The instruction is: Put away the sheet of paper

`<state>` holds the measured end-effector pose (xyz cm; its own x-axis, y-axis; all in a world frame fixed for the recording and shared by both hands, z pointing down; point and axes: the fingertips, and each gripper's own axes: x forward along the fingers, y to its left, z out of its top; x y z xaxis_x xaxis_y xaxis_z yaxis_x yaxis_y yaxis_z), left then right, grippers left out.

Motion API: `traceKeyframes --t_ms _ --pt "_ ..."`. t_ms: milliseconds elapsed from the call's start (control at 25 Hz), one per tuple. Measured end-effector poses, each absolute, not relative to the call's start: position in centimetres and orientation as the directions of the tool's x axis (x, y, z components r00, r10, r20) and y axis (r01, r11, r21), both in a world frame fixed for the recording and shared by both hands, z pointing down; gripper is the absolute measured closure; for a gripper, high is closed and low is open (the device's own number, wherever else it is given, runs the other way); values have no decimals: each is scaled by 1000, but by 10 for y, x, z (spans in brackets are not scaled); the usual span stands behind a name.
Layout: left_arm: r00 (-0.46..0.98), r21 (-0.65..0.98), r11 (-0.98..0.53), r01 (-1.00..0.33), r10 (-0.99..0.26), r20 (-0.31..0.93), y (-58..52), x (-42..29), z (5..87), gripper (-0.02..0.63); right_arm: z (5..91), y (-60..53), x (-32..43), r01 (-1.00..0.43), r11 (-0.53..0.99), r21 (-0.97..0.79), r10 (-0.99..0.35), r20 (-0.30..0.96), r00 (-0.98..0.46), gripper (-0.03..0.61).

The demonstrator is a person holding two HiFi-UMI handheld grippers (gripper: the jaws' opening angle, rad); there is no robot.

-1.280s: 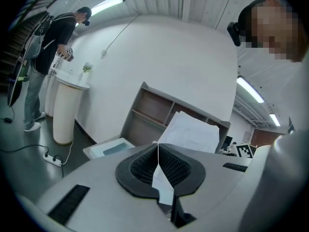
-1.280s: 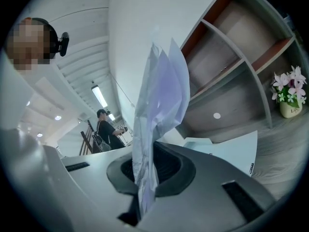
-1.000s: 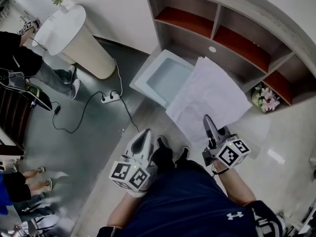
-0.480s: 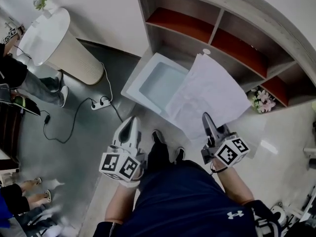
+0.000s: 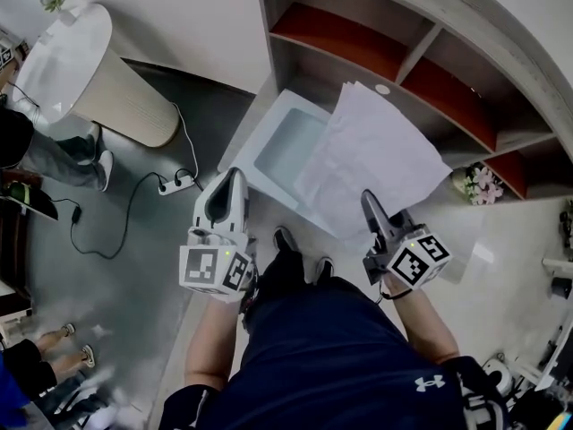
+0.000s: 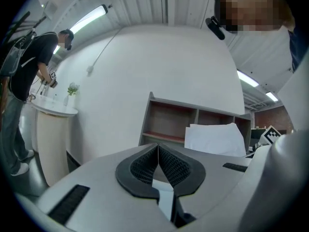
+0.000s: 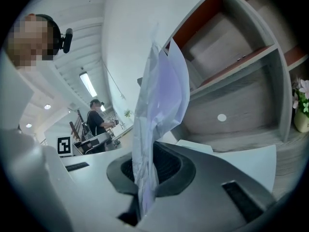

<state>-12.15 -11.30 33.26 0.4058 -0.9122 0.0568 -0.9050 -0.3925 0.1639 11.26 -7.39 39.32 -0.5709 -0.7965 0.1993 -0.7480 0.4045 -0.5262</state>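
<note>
The sheet of paper [image 5: 380,150] is pinched at its near edge by the right tongs [image 5: 370,204] and held up before the shelf [image 5: 394,52]. The left tongs [image 5: 233,179] are pressed together, empty. The paper is judged light, floppy and easily creased, so an edge grip suits.

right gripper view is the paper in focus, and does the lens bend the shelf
Right gripper view: the sheet of paper, pinched in the shut right claw, is soft up close; the shelf unit behind bows in fisheye curves, corners vignetted black. Head view: sharper, but the shelf edges also curve.
</note>
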Motion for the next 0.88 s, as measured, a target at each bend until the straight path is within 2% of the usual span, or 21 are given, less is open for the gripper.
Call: traceKeyframes --t_ms 280,880 --pt "419 189 -398 -898 -904 88 -136 -140 347 597 415 -98 97 -770 370 -521 -788 264 -557 564" --pt "536 275 -485 -830 -830 153 -166 -154 386 597 485 -125 106 -776 154 -612 -794 390 -466 563"
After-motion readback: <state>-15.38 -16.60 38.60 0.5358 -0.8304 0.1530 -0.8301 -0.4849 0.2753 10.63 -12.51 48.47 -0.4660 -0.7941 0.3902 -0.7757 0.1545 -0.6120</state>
